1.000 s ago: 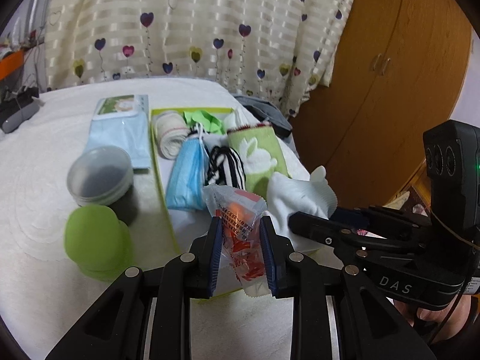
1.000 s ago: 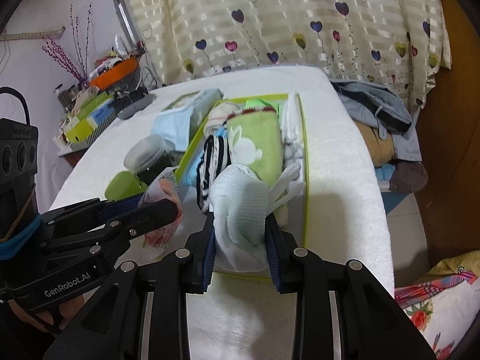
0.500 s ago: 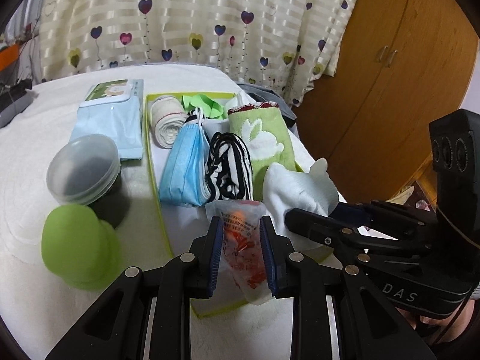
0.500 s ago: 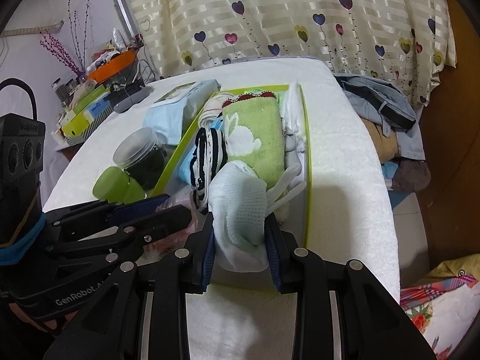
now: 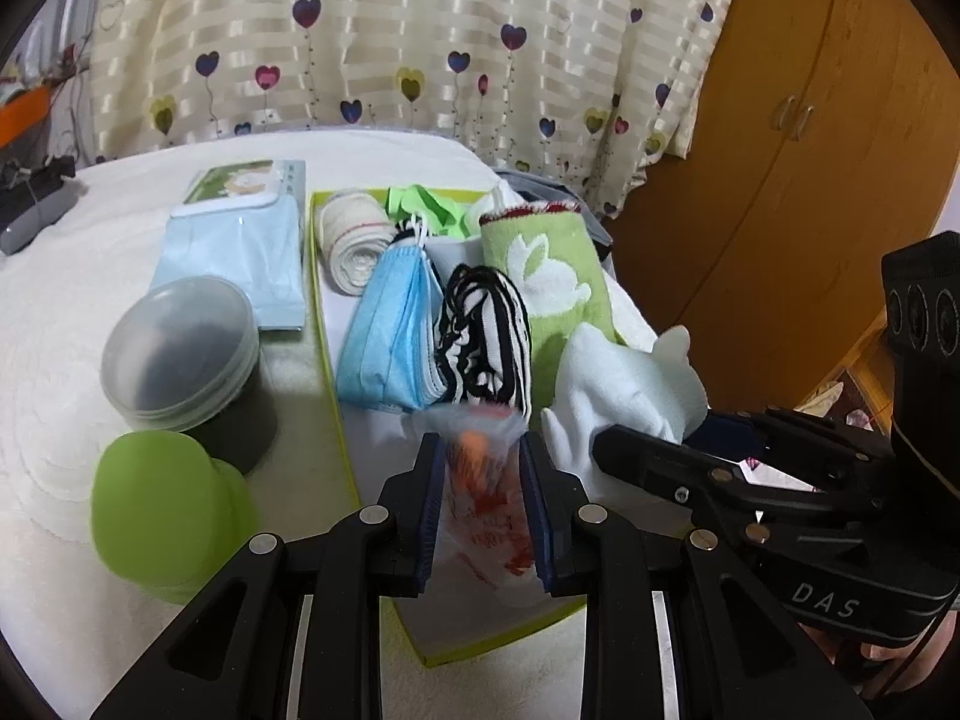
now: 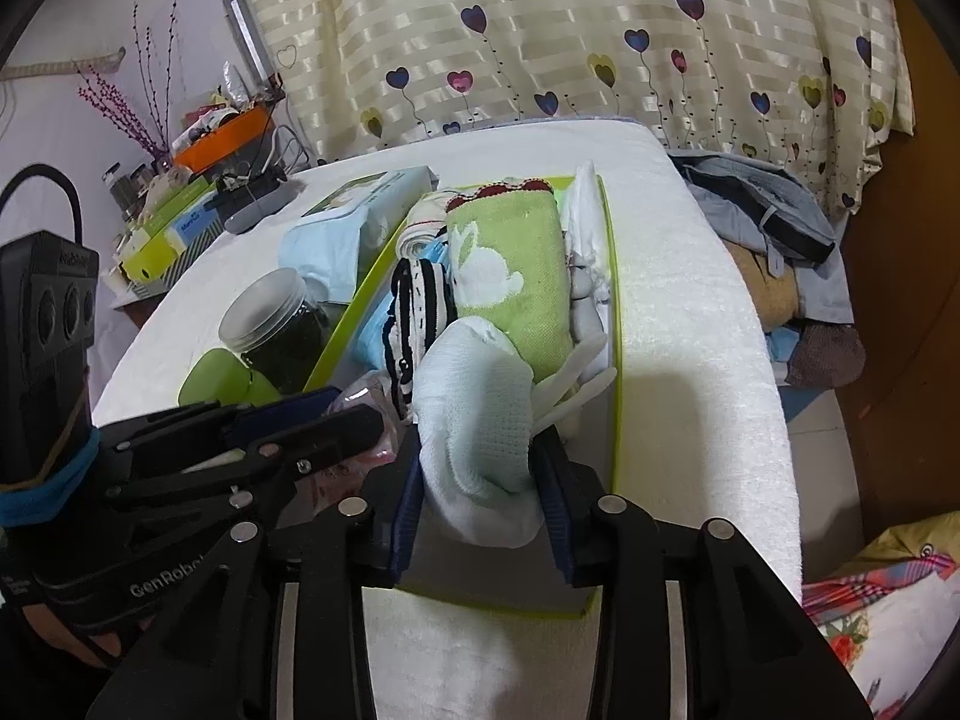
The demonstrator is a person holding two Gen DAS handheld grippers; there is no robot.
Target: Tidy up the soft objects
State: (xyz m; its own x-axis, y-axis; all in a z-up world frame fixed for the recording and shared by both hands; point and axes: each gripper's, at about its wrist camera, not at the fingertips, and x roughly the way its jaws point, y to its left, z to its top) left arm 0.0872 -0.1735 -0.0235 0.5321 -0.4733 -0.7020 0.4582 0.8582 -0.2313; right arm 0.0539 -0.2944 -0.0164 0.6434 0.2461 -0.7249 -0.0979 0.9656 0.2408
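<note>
Both tongs hold soft items over the near end of the green tray.

The left tongs (image 5: 483, 498) are clenched on a clear plastic packet (image 5: 486, 474) with red print, at the tray's (image 5: 327, 324) near left part. The right tongs (image 6: 477, 501) grasp a white sock (image 6: 474, 414) at the near right part, just beside the packet. Farther in the tray lie a blue face mask (image 5: 390, 330), a black-and-white striped cloth (image 5: 486, 330) and a green rabbit towel (image 5: 546, 276). Left of the tray on the white-covered desk (image 5: 48, 300) stand a clear-lidded jar (image 5: 180, 348) and a green cup (image 5: 162, 516).
</note>
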